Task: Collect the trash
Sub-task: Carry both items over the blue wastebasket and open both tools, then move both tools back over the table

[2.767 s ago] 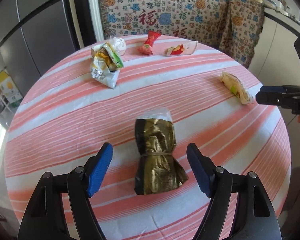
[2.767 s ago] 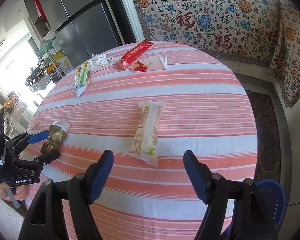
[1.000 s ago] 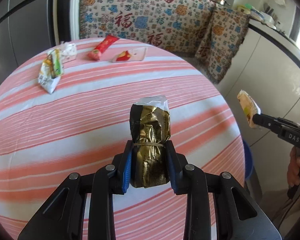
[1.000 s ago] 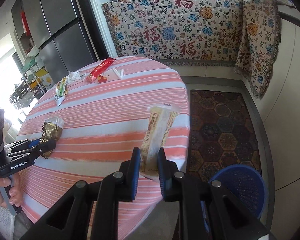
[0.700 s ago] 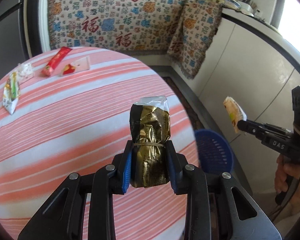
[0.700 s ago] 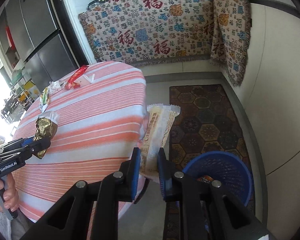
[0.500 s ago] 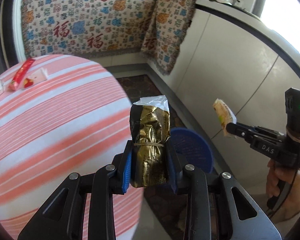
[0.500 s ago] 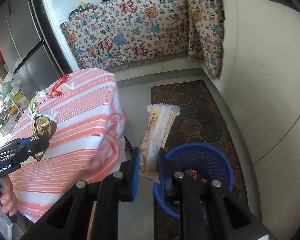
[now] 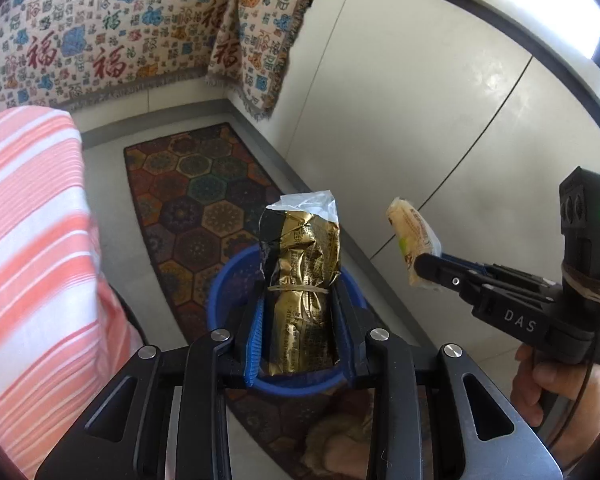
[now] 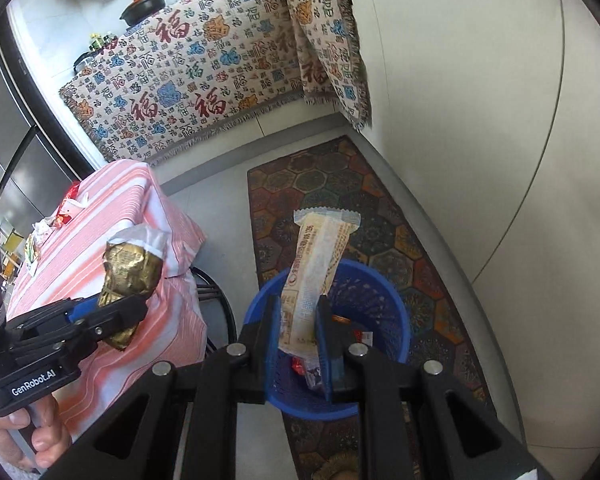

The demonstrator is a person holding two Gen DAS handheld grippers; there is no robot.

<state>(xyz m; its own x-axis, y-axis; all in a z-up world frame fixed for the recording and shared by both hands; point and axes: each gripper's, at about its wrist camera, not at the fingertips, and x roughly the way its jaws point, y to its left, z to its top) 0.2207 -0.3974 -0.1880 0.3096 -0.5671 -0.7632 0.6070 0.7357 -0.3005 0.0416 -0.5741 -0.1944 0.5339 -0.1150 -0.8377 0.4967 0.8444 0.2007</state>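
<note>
Right wrist view: the round counter under a pink-and-white striped cloth (image 10: 112,240) fills the left side, with a few small wrappers (image 10: 66,210) lying near its far edge. A dark runner rug with hexagon patterns (image 10: 332,184) lies on the floor beside it, and a blue perforated plastic basket (image 10: 384,300) stands on the rug, with bits of trash inside. The right tool (image 10: 300,332) is clamped on a long pale paper-like snack wrapper (image 10: 320,256), held upright over the basket's near rim. In the left wrist view, the left tool (image 9: 298,320) is clamped on a crumpled gold foil packet bound with a rubber band (image 9: 304,280), held upright above the basket, just off the counter's edge. A hand (image 9: 556,384) grips the right tool's handle.
</note>
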